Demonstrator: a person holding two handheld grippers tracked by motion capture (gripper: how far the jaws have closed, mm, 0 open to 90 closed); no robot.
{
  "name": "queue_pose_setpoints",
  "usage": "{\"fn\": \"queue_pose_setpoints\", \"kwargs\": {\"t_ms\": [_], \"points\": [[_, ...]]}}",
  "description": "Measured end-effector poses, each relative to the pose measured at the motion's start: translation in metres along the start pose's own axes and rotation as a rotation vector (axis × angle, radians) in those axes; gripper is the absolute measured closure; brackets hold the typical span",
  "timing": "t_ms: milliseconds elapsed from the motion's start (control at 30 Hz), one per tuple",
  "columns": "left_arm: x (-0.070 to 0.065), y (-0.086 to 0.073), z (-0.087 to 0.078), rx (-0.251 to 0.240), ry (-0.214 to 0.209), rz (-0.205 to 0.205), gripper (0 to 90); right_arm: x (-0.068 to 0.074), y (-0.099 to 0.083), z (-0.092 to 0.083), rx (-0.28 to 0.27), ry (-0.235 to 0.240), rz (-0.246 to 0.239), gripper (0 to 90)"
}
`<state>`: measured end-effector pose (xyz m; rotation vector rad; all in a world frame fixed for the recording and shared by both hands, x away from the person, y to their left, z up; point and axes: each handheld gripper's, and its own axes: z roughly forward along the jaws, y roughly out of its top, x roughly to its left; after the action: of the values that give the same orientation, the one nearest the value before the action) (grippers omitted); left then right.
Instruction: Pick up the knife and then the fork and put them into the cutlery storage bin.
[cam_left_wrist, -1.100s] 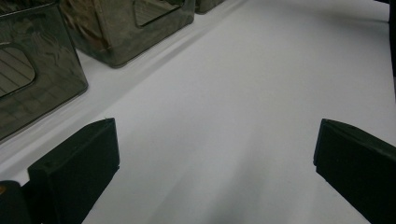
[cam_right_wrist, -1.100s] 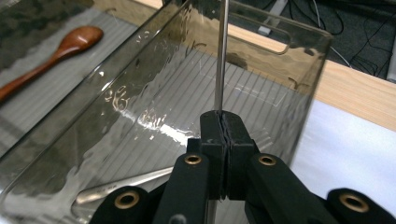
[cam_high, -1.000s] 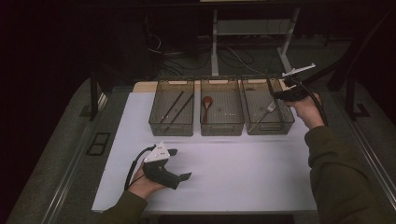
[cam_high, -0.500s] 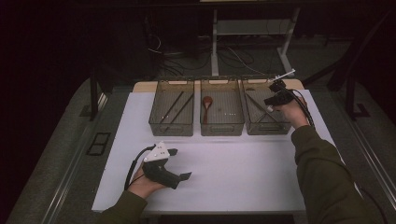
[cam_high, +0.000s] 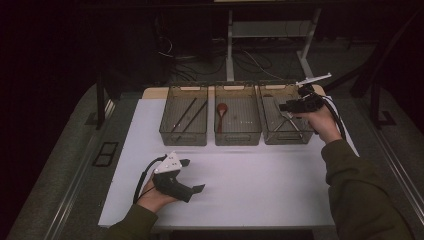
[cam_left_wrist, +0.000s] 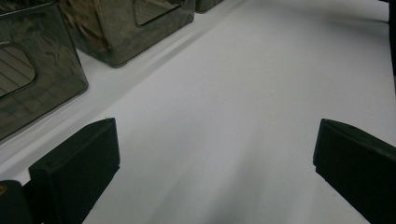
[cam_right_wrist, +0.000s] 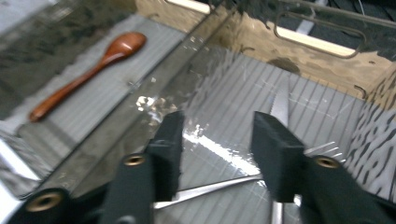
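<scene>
My right gripper (cam_high: 287, 106) hangs over the right-hand clear bin (cam_high: 287, 136). Its jaws have just been opening, and in the right gripper view the right gripper (cam_right_wrist: 217, 126) has nothing between its pads. Below it, a silver fork (cam_right_wrist: 280, 105) and another silver handle (cam_right_wrist: 210, 189) lie crossed on the bin floor. The middle bin holds a wooden spoon (cam_high: 221, 112) (cam_right_wrist: 88, 74), and the left bin (cam_high: 183, 134) holds dark chopsticks (cam_high: 187, 114). My left gripper (cam_high: 194, 175) rests on the white tabletop (cam_high: 260, 185), open and empty (cam_left_wrist: 215, 144).
The three bins stand side by side along the far edge of the white surface. Two of them show at the upper left of the left gripper view (cam_left_wrist: 116, 32). Table legs and cables lie on the dark floor behind.
The right hand came down and leftward from beside the right bin to over it, and its jaws went from shut to apart. The left hand has kept still.
</scene>
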<state>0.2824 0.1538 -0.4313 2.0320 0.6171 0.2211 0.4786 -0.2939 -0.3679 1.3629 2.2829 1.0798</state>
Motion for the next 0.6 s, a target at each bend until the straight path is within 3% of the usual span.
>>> {"fn": "queue_pose_setpoints", "kwargs": {"t_ms": [133,233,600], "points": [[0.001,0.0,0.0,0.0,0.007,-0.007,0.0,0.004,-0.005,-0.013,-0.063,0.022,-0.002,39.1],[0.002,0.0,-0.001,-0.003,0.007,-0.01,0.0,0.009,-0.01,-0.021,-0.098,0.016,-0.007,34.3],[0.003,-0.003,-0.001,0.002,0.014,-0.011,0.0,0.032,-0.042,-0.039,-0.182,0.071,-0.073,27.1]]}}
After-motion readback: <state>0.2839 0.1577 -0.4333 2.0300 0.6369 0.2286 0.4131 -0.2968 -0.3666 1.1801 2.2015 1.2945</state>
